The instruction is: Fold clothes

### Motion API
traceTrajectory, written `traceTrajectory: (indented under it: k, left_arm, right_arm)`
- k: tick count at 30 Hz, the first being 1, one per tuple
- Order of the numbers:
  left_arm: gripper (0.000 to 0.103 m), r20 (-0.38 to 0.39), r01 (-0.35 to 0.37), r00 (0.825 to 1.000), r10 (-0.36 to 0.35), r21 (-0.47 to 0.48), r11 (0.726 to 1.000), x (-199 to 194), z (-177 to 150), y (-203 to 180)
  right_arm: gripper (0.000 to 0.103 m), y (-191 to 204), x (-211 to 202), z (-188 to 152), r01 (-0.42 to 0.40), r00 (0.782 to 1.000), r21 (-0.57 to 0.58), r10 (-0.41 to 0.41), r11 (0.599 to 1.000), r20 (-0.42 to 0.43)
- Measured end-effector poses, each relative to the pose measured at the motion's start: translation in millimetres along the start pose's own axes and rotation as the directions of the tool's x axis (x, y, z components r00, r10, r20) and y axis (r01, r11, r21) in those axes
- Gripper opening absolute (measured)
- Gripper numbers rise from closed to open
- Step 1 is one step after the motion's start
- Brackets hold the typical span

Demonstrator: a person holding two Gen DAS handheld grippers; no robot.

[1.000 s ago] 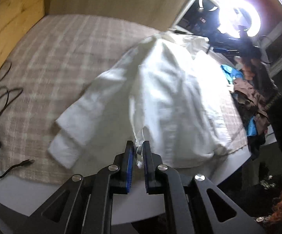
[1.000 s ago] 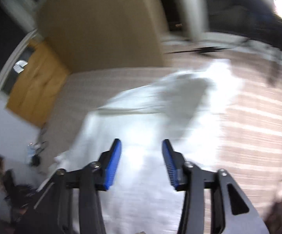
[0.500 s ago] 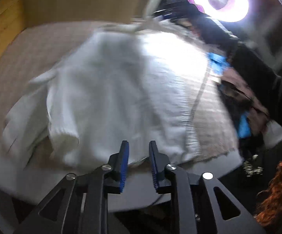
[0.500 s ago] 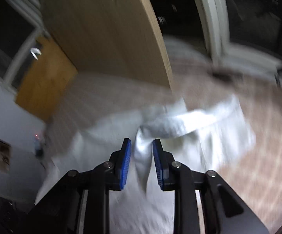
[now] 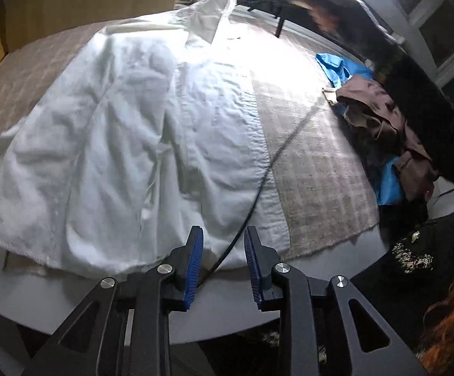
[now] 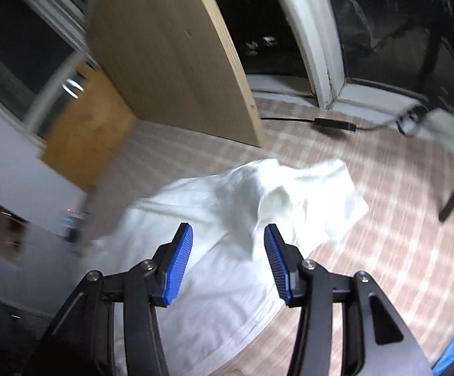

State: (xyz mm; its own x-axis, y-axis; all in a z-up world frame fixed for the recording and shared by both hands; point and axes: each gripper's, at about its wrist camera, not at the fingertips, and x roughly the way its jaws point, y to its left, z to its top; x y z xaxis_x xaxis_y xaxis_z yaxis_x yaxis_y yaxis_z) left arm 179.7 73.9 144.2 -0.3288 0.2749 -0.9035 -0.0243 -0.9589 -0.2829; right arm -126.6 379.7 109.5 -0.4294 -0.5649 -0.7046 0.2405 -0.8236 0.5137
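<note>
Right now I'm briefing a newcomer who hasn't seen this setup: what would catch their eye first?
The white shirt spread over the checked cloth fills the middle of the left wrist view, collar at the far end. A thin dark cable runs across its right edge toward the left gripper, whose fingers are opening with only the cable between them. To the right lies a pile of blue and brown clothes.

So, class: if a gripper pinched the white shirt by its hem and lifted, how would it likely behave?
Probably floppy: the white shirt lies creased and rumpled on the checked cloth. It looks thin, so likely light. Its folded layers would probably slide apart, since nothing pins them.
</note>
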Motion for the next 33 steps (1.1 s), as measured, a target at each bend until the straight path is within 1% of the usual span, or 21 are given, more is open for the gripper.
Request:
traceTrajectory:
  k: [1,2,3,5,6,7,8,10,12,13,17,18,19,20,21,22,23,25,28,31,33]
  left_arm:
    - [0.026,0.007,-0.011,1.000,0.011,-0.013,1.000,-8,-5,5]
    - [0.026,0.007,-0.040,0.999,0.040,-0.015,0.999,-13,-9,6]
    - [0.026,0.006,-0.071,0.997,0.071,-0.010,0.997,-13,-12,1]
    - [0.026,-0.010,-0.094,0.996,0.094,-0.005,0.996,-11,-18,-6]
    - [0.028,-0.008,-0.077,0.997,0.077,0.002,0.997,-7,-20,-13]
    - [0.033,-0.007,-0.059,0.998,0.059,0.010,0.998,-2,-22,-21]
    - [0.035,-0.014,-0.038,0.999,0.038,0.018,0.999,7,-21,-30]
    - [0.033,-0.027,0.006,1.000,-0.005,0.035,0.999,24,-20,-49]
    - [0.032,-0.034,0.051,0.998,-0.050,0.048,0.998,24,-21,-64]
    - [0.032,-0.020,0.070,0.997,-0.070,0.044,0.997,12,-22,-67]
    - [0.032,0.018,0.031,0.999,-0.030,-0.052,0.998,-67,-47,-49]
    - [0.035,0.034,0.009,0.999,-0.007,-0.074,0.997,-97,-59,-46]
    - [0.037,0.042,-0.032,0.998,0.035,-0.085,0.996,-112,-67,-46]
    - [0.039,0.044,-0.107,0.993,0.112,-0.103,0.989,-130,-75,-42]
    - [0.042,0.039,-0.133,0.990,0.138,-0.111,0.985,-130,-78,-41]
    - [0.042,0.033,-0.155,0.987,0.160,-0.117,0.981,-130,-80,-40]
    - [0.042,0.036,-0.147,0.988,0.152,-0.109,0.983,-120,-80,-41]
    - [0.042,0.045,-0.128,0.990,0.132,-0.085,0.988,-89,-78,-51]
    - [0.042,0.017,-0.055,0.998,0.055,-0.003,0.998,-20,-67,-79]
    - [0.044,-0.037,0.008,0.999,-0.003,0.120,0.993,32,-60,-110]
    - [0.045,-0.043,-0.040,0.998,0.048,0.169,0.985,48,-59,-122]
  right_arm:
    - [0.047,3,-9,-9,0.014,1.000,-0.025,-0.014,1.000,0.002]
    - [0.047,9,-14,-19,0.049,0.999,-0.069,-0.050,0.996,-0.013]
    - [0.047,14,-18,-29,0.082,0.996,-0.114,-0.086,0.990,-0.026]
    - [0.047,18,-16,-47,0.145,0.986,-0.170,-0.157,0.975,-0.057]
    - [0.047,13,-10,-55,0.167,0.981,-0.166,-0.181,0.972,-0.075]
    - [0.047,7,-4,-63,0.189,0.974,-0.163,-0.205,0.968,-0.093]
    - [0.047,1,2,-69,0.206,0.969,-0.149,-0.223,0.967,-0.105]
    - [0.047,-20,14,-70,0.250,0.959,-0.093,-0.260,0.964,-0.111]
    - [0.047,-38,27,-66,0.299,0.944,-0.052,-0.303,0.953,-0.129]
    - [0.047,-45,31,-63,0.311,0.940,-0.031,-0.312,0.950,-0.139]
    - [0.047,-57,26,-51,0.300,0.938,0.048,-0.286,0.953,-0.196]
    - [0.047,-56,19,-49,0.296,0.936,0.060,-0.277,0.953,-0.218]
    - [0.047,-53,9,-48,0.289,0.934,0.052,-0.269,0.956,-0.235]
    - [0.047,-48,1,-47,0.284,0.934,0.023,-0.271,0.959,-0.231]
    - [0.047,-43,-3,-47,0.288,0.935,-0.010,-0.284,0.957,-0.211]
    - [0.050,-39,-7,-47,0.293,0.936,-0.044,-0.296,0.955,-0.190]
    - [0.056,-34,-11,-47,0.298,0.937,-0.078,-0.307,0.951,-0.169]
    - [0.057,-29,-11,-47,0.305,0.938,-0.126,-0.321,0.944,-0.134]
    - [0.057,-38,32,-47,0.294,0.943,-0.096,-0.305,0.951,-0.133]
    - [0.057,-41,66,-48,0.279,0.947,-0.073,-0.287,0.958,-0.143]
    - [0.057,-42,75,-45,0.274,0.950,-0.063,-0.280,0.960,-0.138]
